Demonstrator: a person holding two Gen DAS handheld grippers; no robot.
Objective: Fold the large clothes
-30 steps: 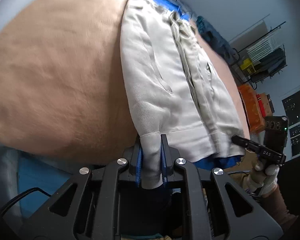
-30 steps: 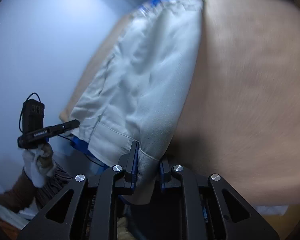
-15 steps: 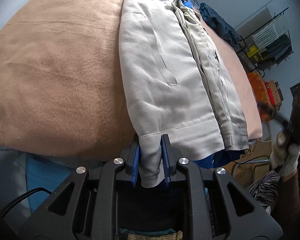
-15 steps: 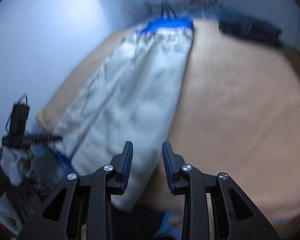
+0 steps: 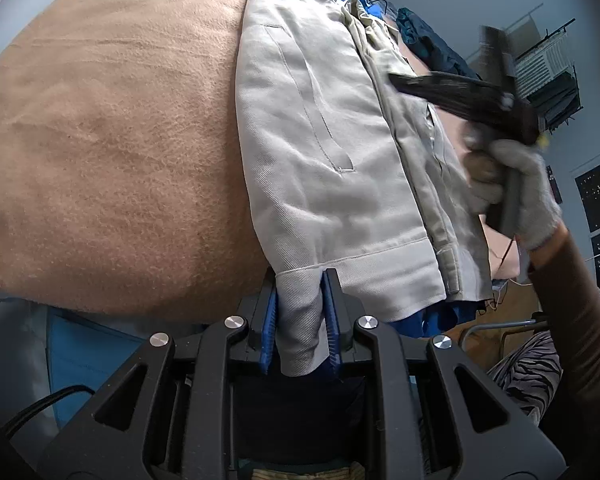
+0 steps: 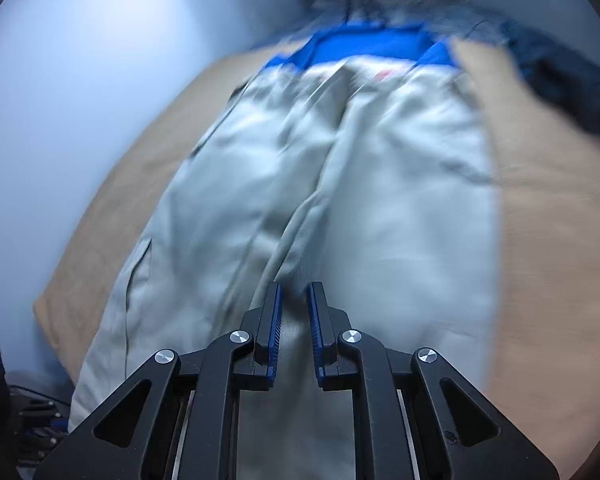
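Right gripper (image 6: 294, 292) swung over the jacket (image 5: 332, 152), fingers closing, untouching.

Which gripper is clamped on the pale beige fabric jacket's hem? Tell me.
The left gripper: its pads pinch the pale beige fabric jacket at its hem corner. The right gripper, jaws just closing, grips nothing.

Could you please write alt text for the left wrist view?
The left gripper pinches the hem corner of a beige jacket lying on a tan blanket. At right, a gloved hand holds the right gripper above the jacket.
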